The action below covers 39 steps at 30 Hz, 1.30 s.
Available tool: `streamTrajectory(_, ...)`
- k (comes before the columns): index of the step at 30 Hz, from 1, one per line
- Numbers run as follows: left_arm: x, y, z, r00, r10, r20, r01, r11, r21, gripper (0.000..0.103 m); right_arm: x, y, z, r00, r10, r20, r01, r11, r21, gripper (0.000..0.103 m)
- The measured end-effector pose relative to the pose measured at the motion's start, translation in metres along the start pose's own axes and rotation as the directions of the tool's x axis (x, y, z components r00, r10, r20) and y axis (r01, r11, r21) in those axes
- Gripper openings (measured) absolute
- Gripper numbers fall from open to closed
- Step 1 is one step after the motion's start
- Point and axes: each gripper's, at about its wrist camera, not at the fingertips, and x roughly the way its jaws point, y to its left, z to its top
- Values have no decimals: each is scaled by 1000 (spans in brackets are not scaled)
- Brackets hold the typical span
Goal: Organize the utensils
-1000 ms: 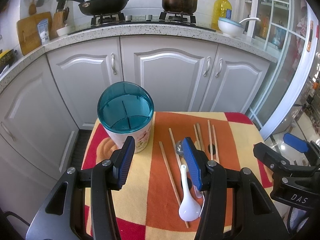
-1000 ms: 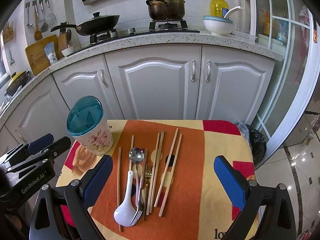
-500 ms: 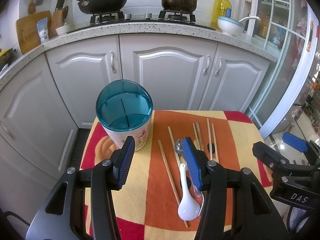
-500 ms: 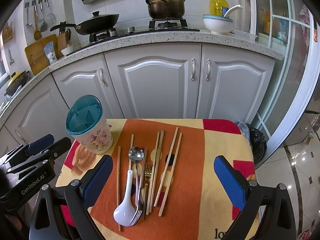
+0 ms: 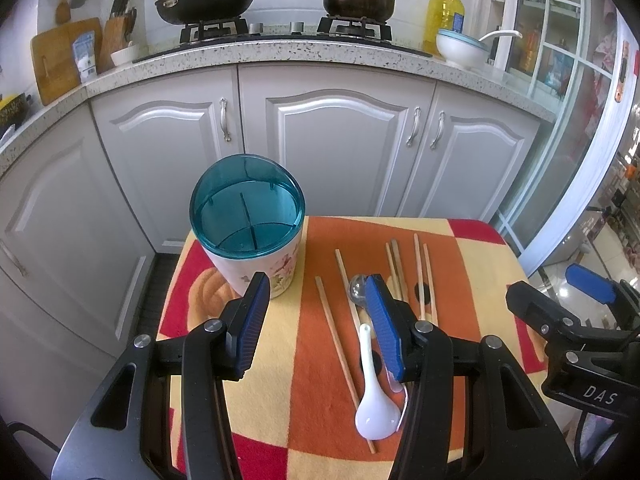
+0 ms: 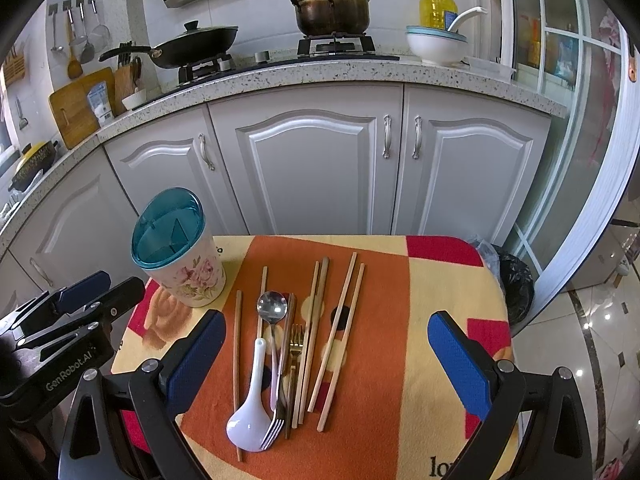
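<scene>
A floral utensil holder (image 5: 256,236) (image 6: 180,256) with a teal divided top stands upright at the table's far left. Right of it, several wooden chopsticks (image 6: 340,320) (image 5: 340,344), a white ceramic spoon (image 6: 250,404) (image 5: 374,392), a metal spoon (image 6: 272,308) and forks (image 6: 290,368) lie in a loose row on the cloth. My left gripper (image 5: 316,320) hovers open above the table's near left, between holder and utensils, empty. My right gripper (image 6: 324,352) is open wide over the near edge, straddling the utensils, holding nothing.
The small table wears a red, orange and yellow checked cloth (image 6: 440,300). Grey kitchen cabinets (image 6: 312,172) stand close behind it, with a pan and pot on the stove above. A black rubbish bag (image 6: 516,280) sits on the floor to the right, by a glass door.
The left wrist view has crept slightly forward and down toward the table. Nothing on the table has moved and both grippers stay open.
</scene>
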Motion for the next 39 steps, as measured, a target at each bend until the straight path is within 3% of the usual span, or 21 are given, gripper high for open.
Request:
streamTrajectory(10, 1, 4, 1, 1000, -11, -12, 10, 1000, -9, 50, 0, -1, 0, 1000, -1, -5, 1, 1000, 1, 101)
streamTrajectory(16, 18, 17, -7, 997, -30, -73, 27, 999, -37, 49, 7, -6, -4, 1000, 0, -23, 1, 1000, 8, 101)
streamTrajectory(19, 35, 22, -18, 990, -51, -130, 45, 998, -45, 49, 20, -14, -10, 999, -3, -48, 4, 1000, 27, 101)
streamTrajectory(22, 60, 25, -33, 969, -99, -224, 85, 994, -68, 49, 37, -22, -17, 997, -4, -82, 7, 999, 36, 101)
streamTrajectory(25, 81, 26, -45, 957, -116, -266, 93, 991, -97, 49, 56, -29, -24, 993, 12, -115, -6, 999, 47, 101)
streamTrajectory(32, 131, 22, -49, 944, -110, -311, 71, 989, -132, 49, 110, -43, -25, 976, 101, -192, -86, 993, 86, 77)
streamTrajectory(34, 145, 21, -47, 943, -101, -317, 61, 989, -133, 48, 126, -48, -22, 973, 104, -207, -86, 992, 95, 76)
streamTrajectory(36, 160, 17, -44, 941, -73, -329, 36, 992, -117, 42, 145, -53, -17, 969, 100, -226, -81, 992, 95, 62)
streamTrajectory(39, 176, 14, -41, 939, -45, -340, 7, 994, -111, 41, 176, -65, -8, 955, 125, -268, -92, 987, 134, 53)
